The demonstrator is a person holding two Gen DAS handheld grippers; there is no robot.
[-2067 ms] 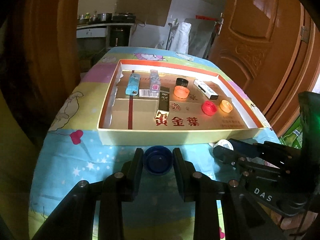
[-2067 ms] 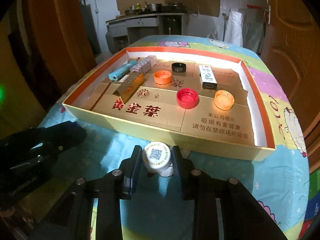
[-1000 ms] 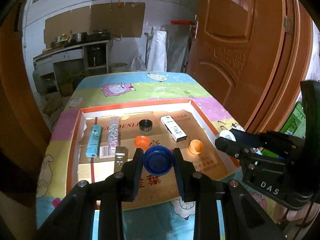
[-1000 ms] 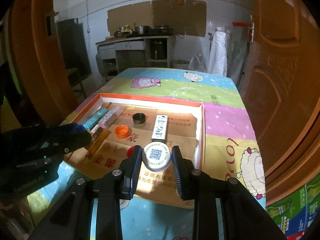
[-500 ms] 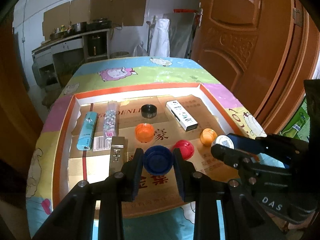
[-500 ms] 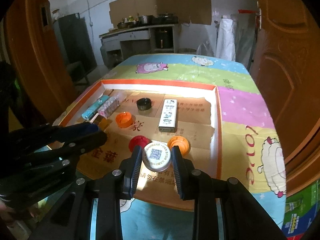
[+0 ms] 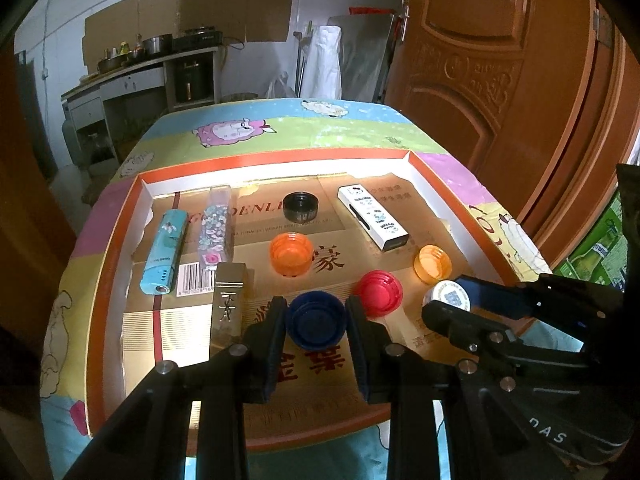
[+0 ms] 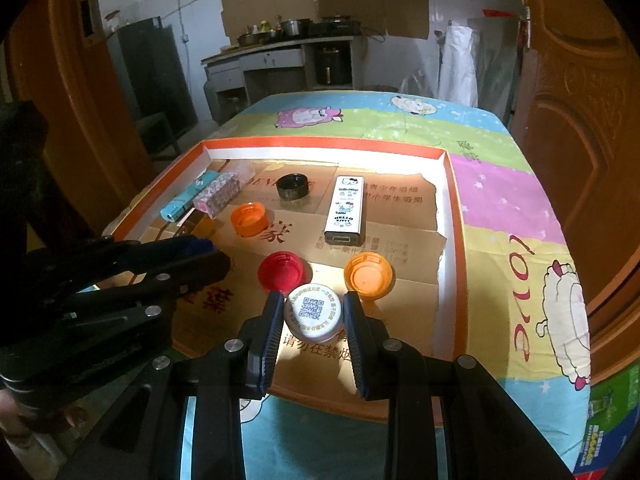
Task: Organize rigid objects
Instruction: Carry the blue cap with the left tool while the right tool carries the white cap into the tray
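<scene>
- The left gripper (image 7: 316, 320) is clamped on a dark blue bottle cap (image 7: 316, 325), one finger on each side of its rim. The cap's hollow side faces the camera.
- The right gripper (image 8: 313, 314) is clamped on a white bottle cap (image 8: 314, 316). Its flat top, printed with a square code, faces up toward the camera.
- Both caps are over the near part of a shallow cardboard tray (image 7: 276, 157) with an orange rim and white inner walls. Whether they touch its floor cannot be told.
- The tray sits on a surface covered by a bright cartoon-sheep cloth (image 7: 280, 128).
- A red cap (image 7: 380, 292), hollow side up, lies between the two held caps, just beyond them.
- Three more caps lie hollow side up: an orange cap (image 7: 291, 254) mid-tray, a paler orange cap (image 7: 432, 263) near the right wall, and a black cap (image 7: 301, 207) farther back.
- A white lighter (image 7: 372, 217) with cartoon print lies flat. Its long axis runs from the far wall toward the near right.
- A light blue lighter (image 7: 165, 257) and a flower-patterned lighter (image 7: 217, 229) lie side by side at the left. Their long axes run front to back, roughly parallel.
- A gold lighter (image 7: 227, 305) lies just left of the left gripper, its long axis also front to back.
</scene>
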